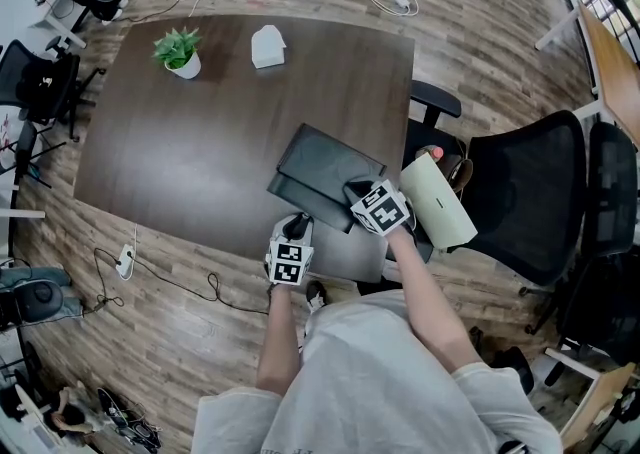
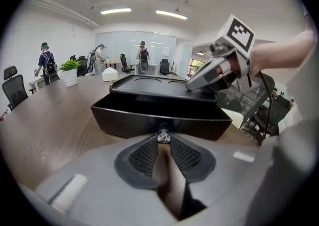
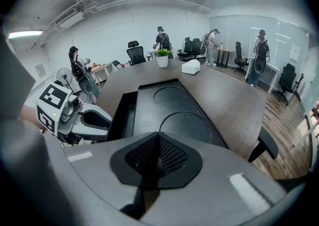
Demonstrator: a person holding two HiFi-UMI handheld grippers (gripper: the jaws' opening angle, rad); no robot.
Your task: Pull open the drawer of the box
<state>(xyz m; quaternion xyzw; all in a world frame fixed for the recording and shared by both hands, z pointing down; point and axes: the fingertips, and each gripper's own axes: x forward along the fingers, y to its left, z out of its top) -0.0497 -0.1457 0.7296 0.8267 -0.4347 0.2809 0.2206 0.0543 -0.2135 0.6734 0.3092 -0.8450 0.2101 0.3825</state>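
Left gripper (image 2: 163,139): nearest to the person, at the near edge of the desk (image 1: 200,152), pointing at the front of the drawer.
Left fingers (image 2: 144,156): drawn together to a narrow V, their tips pinching the knob.
Knob (image 2: 163,134): small and shiny, at the middle of the drawer front, caught right between the left fingertips.
Drawer (image 2: 129,119): open, standing out of the box toward the left gripper. Its hollow inside shows, and its front wall is just beyond the fingertips.
Box (image 2: 149,86): black and flat, lying on the desk close to the near edge. Its top bears two round outlines in the right gripper view.
Right gripper (image 3: 158,139): beside the left one, over the near end of the box top. In the left gripper view its tips rest on that top.
Right fingers (image 3: 175,158): pressed together with nothing between them. The box top lies directly ahead of the tips, and the open drawer is off to their left.
Chair (image 1: 535,192): black, mesh-backed, just off the right side of the desk.
Plant (image 1: 179,48): a small green plant in a white pot, at the far side of the desk.
White object (image 1: 267,46): near the plant and apart from it, too small to identify.
People (image 3: 162,36): standing far across the room, some wearing backpacks.
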